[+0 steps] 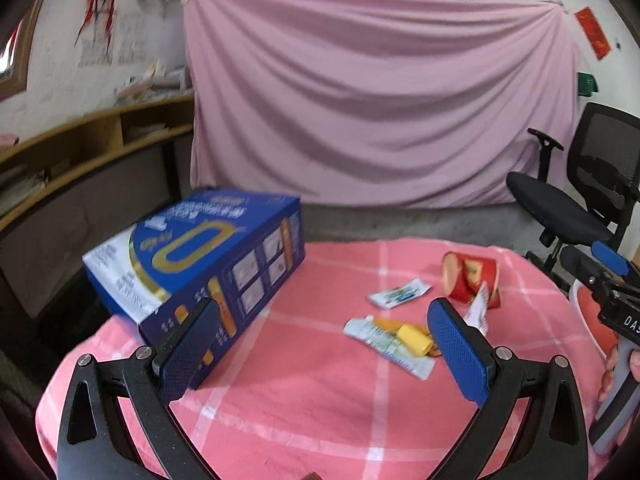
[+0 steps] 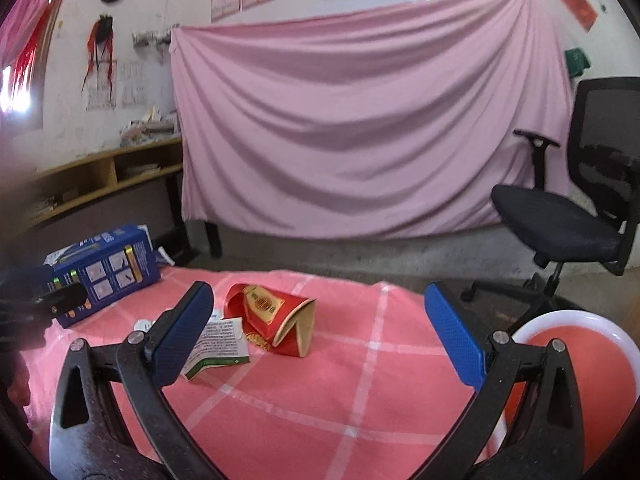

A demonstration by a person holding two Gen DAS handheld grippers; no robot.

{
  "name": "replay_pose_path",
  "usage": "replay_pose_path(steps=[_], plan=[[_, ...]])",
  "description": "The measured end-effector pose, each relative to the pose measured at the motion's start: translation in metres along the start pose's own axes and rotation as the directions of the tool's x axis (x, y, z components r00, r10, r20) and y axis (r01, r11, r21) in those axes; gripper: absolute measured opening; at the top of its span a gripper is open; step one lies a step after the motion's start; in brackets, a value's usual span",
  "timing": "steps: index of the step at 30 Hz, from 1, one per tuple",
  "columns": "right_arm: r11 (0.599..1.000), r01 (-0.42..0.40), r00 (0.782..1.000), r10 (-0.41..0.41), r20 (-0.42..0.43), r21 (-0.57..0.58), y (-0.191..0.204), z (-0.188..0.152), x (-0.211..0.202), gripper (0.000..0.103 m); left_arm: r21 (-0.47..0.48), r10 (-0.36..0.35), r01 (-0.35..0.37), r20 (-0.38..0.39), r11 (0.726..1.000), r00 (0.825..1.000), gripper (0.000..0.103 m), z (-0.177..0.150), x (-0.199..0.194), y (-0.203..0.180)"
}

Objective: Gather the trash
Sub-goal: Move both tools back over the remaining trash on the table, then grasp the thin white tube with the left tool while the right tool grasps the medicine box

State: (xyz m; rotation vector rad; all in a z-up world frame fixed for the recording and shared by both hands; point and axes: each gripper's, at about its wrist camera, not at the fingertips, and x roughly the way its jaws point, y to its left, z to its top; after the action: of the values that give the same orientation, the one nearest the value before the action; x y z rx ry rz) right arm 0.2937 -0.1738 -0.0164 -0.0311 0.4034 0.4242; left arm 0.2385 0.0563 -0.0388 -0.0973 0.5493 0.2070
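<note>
Hovering over the pink-checked bench (image 2: 360,400), both hand-held grippers, left (image 1: 324,344) and right (image 2: 320,340), gape wide, holding nothing. A crushed red carton (image 2: 276,320) lies mid-bench beside a paper leaflet (image 2: 220,344); the blue box (image 1: 200,256) sits far left.

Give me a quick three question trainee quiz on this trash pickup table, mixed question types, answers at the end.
1. True or false: the left gripper is shut on the blue box.
2. Which lies nearest the right gripper? A crushed red carton; B blue box; C office chair.
3. Fill in: the red bin with a white rim sits to the table's ____.

Key: 1 false, both grippers are open and empty; 2 A; 3 right.
</note>
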Motion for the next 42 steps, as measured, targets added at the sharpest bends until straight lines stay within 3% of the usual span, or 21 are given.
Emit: replay_pose_path(steps=[5, 8, 13, 18, 20, 24, 27, 32, 40, 42], plan=[[0.997, -0.079, 0.991, 0.076, -0.107, -0.019, 0.019, -0.002, 0.020, 0.103, -0.055, -0.001, -0.003, -0.072, 0.998, 0.997, 0.101, -0.003, 0.009, 0.016], [0.988, -0.151, 0.972, 0.144, -0.186, -0.025, 0.032, -0.005, 0.030, 0.102, -0.081, -0.007, -0.003, -0.116, 0.997, 0.993, 0.099, -0.006, 0.012, 0.022], [0.965, -0.254, 0.924, 0.220, -0.311, -0.071, 0.060, -0.014, 0.050, 0.087, -0.098, -0.021, 0.005, -0.161, 0.995, 0.987, 0.096, -0.008, 0.017, 0.024], [0.962, -0.255, 0.898, 0.197, -0.394, -0.099, 0.069, -0.026, 0.066, 0.072, -0.094, -0.058, 0.039, -0.207, 0.995, 0.977, 0.090, -0.007, 0.023, 0.020], [0.965, -0.247, 0.897, 0.192, -0.399, -0.091, 0.067, -0.026, 0.068, 0.070, -0.084, -0.068, 0.050, -0.225, 0.995, 0.972, 0.090, -0.007, 0.027, 0.015], [0.966, -0.238, 0.895, 0.177, -0.410, -0.102, 0.064, -0.027, 0.065, 0.040, -0.049, -0.093, 0.083, -0.261, 0.995, 0.961, 0.079, -0.005, 0.033, -0.001], [0.965, -0.251, 0.888, 0.196, -0.415, -0.082, 0.055, -0.028, 0.060, 0.026, -0.031, -0.131, 0.128, -0.302, 0.991, 0.944, 0.077, -0.007, 0.041, -0.014], [0.970, -0.240, 0.887, 0.198, -0.417, -0.048, 0.035, -0.030, 0.048, 0.023, 0.005, -0.153, 0.166, -0.362, 0.986, 0.920, 0.069, -0.008, 0.055, -0.036], [0.976, -0.215, 0.898, 0.194, -0.395, -0.011, 0.007, -0.032, 0.037, 0.023, 0.105, -0.025, 0.071, -0.388, 0.992, 0.921, 0.069, -0.008, 0.071, -0.058], [0.976, -0.219, 0.896, 0.200, -0.396, -0.002, 0.004, -0.033, 0.037, 0.023, 0.120, -0.016, 0.067, -0.384, 0.990, 0.923, 0.064, -0.009, 0.070, -0.058]])
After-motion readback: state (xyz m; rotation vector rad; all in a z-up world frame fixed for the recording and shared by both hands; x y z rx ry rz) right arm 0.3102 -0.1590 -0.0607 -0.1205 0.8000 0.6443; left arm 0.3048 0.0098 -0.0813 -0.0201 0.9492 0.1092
